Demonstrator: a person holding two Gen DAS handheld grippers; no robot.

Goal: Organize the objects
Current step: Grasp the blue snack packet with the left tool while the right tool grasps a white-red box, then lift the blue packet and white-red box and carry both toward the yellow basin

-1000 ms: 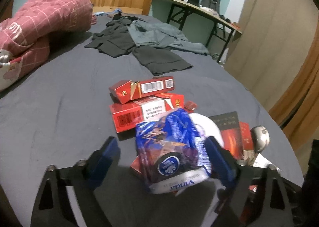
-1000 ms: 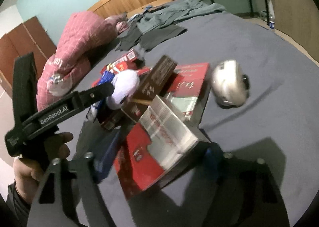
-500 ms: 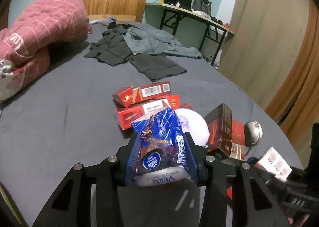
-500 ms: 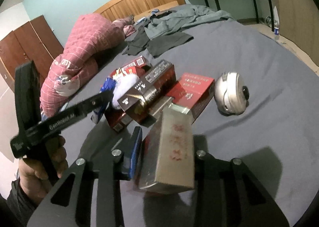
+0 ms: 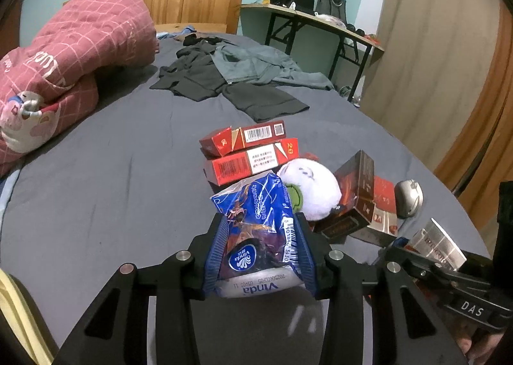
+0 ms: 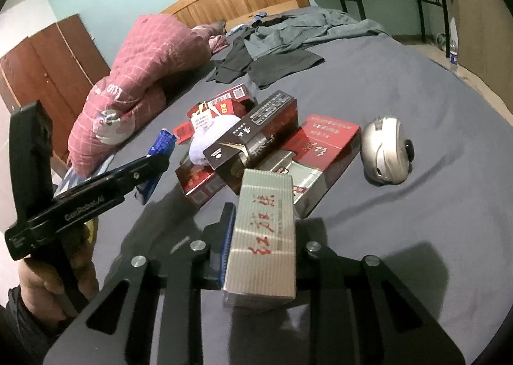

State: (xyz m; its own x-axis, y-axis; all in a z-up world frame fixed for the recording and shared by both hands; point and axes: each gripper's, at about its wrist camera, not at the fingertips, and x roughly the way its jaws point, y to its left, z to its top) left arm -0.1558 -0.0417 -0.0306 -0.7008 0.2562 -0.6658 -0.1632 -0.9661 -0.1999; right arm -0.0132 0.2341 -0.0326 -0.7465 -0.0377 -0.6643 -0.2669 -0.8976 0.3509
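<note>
The bed (image 5: 112,172), covered with a dark grey sheet, fills most of both views. A pink checked quilt (image 5: 64,54) lies rolled at its far left side, and dark clothes (image 5: 231,82) are spread near the wooden headboard (image 5: 189,2). Behind the bed stands a folding desk (image 5: 307,18) against the teal wall, and a brown wardrobe (image 6: 48,57) shows in the right wrist view.

The pile of objects sits near the right edge of the bed: two red cartons (image 5: 250,153), a white plush toy (image 5: 311,188), a dark brown box (image 6: 253,134) leaning on a flat red box (image 6: 327,143), and a silver mouse (image 6: 386,153) just beside them. The sheet on the left of the pile and around the mouse is bare.

The left gripper (image 5: 259,256) points forward over the sheet, and its blue pads press on both sides of a blue tissue pack (image 5: 256,230), which stands between them. The right gripper (image 6: 261,252), at its right side, is closed around a silver cigarette box (image 6: 263,236), held lengthwise just in front of the pile.
</note>
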